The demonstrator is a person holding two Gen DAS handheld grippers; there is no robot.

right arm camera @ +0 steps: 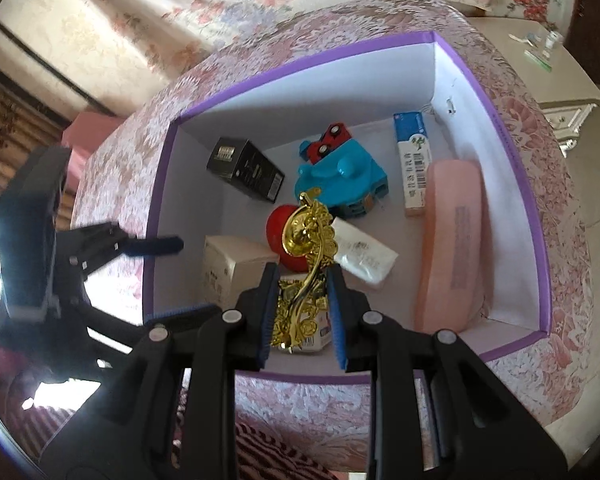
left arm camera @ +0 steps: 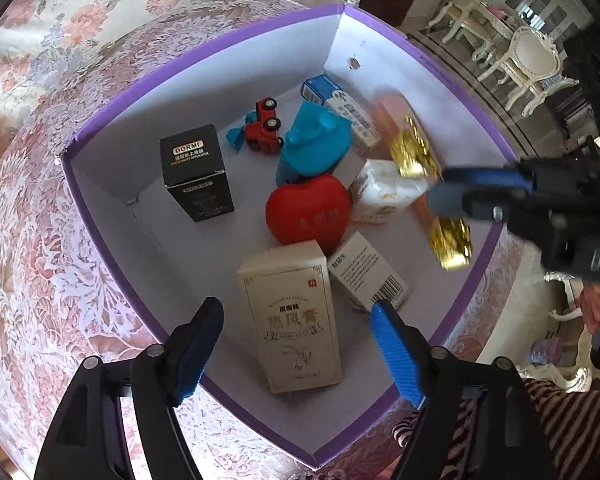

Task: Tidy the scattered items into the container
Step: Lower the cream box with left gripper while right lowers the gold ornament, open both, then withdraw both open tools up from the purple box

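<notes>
A purple-rimmed white box [left arm camera: 204, 72] [right arm camera: 300, 68] stands on a floral cloth. Inside lie a black carton [left arm camera: 198, 172] [right arm camera: 246, 168], a red toy truck [left arm camera: 265, 125], a blue plastic toy [left arm camera: 312, 144] [right arm camera: 342, 178], a red apple [left arm camera: 308, 210], a beige carton [left arm camera: 292, 320], a tissue pack [right arm camera: 364, 256] and a pink case [right arm camera: 454, 240]. My right gripper [right arm camera: 302, 308] [left arm camera: 446, 186] is shut on a gold ornament [right arm camera: 306, 248] [left arm camera: 432, 196], held above the box interior. My left gripper [left arm camera: 300, 344] hangs open over the box's near corner, holding nothing.
A blue-and-white carton [right arm camera: 414, 160] [left arm camera: 340, 108] lies by the far wall of the box, and a barcoded carton [left arm camera: 366, 276] by the beige one. White chairs [left arm camera: 528, 60] stand beyond the bed. A bedside cabinet [right arm camera: 540, 68] sits at the far right.
</notes>
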